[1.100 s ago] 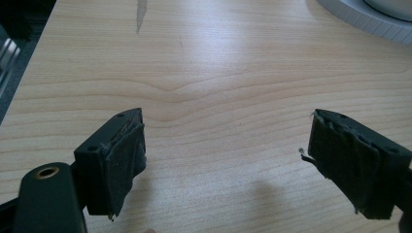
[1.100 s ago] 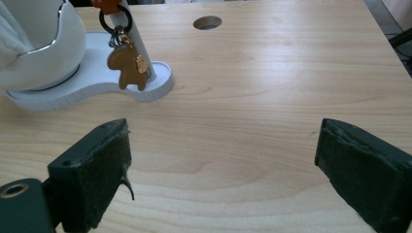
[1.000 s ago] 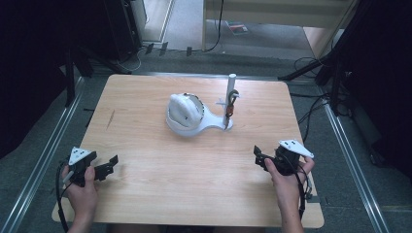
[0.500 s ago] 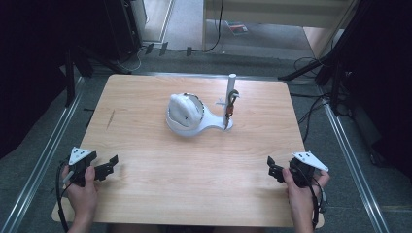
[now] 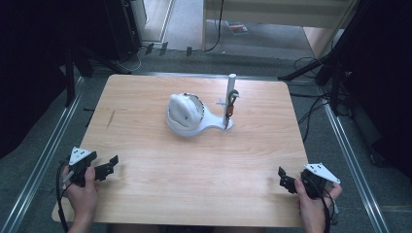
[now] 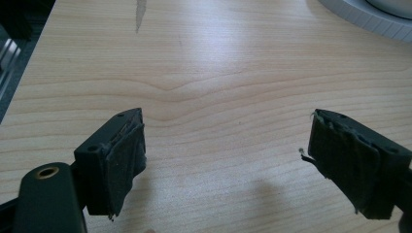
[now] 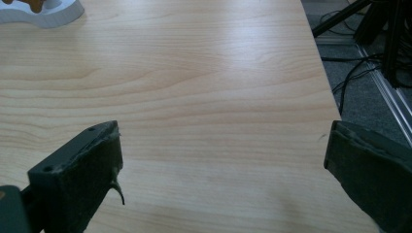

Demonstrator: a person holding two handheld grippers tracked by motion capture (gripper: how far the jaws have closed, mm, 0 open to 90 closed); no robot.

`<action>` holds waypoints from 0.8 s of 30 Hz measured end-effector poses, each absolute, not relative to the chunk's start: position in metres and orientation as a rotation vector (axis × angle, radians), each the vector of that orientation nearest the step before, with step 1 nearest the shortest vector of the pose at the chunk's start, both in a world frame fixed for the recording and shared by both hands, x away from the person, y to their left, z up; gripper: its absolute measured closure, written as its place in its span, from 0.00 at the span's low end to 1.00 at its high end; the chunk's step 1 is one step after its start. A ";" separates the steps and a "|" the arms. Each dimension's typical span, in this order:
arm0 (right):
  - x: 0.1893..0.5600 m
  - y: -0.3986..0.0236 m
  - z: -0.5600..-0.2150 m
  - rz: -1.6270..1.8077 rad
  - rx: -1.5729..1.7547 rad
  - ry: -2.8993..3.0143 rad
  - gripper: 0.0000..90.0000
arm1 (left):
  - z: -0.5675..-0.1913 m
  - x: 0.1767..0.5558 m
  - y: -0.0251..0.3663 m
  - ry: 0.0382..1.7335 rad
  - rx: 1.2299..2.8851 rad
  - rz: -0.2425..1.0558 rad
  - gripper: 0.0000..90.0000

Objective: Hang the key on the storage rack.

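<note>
My right gripper (image 7: 223, 160) hangs low over the wooden table (image 7: 204, 87), its two black padded jaws spread wide with bare wood between them. At the far left corner sits the edge of a white base (image 7: 46, 14). Off the table's right edge, dark cables (image 7: 354, 73) lie on grey floor.

high view looks down over the whole worktop (image 5: 194, 184); both tool views skim low toward the white stand (image 5: 192, 116).
</note>
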State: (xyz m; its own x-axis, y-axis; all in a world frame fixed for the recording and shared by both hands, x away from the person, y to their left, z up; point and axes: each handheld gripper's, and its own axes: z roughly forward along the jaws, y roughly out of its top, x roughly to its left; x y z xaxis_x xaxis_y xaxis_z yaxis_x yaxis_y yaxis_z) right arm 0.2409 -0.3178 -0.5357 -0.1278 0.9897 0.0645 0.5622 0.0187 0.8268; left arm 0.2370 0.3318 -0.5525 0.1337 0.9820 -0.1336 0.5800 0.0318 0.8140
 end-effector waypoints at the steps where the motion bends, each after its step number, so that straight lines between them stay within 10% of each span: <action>1: 0.240 -0.320 -0.536 0.991 1.586 1.740 0.00 | -0.552 0.237 0.332 1.539 1.645 0.659 0.16; 24: 0.219 -0.354 -0.547 1.041 1.640 1.670 0.00 | -0.552 0.237 0.332 1.541 1.647 0.656 0.16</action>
State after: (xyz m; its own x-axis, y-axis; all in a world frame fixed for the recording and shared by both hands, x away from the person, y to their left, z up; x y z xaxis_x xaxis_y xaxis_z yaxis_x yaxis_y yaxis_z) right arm 0.2193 -0.3542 -0.5471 -0.0839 0.9891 0.1207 0.5438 -0.0560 0.8374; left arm 0.2371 0.3317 -0.5524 0.1345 0.9818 -0.1339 0.5840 0.0307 0.8112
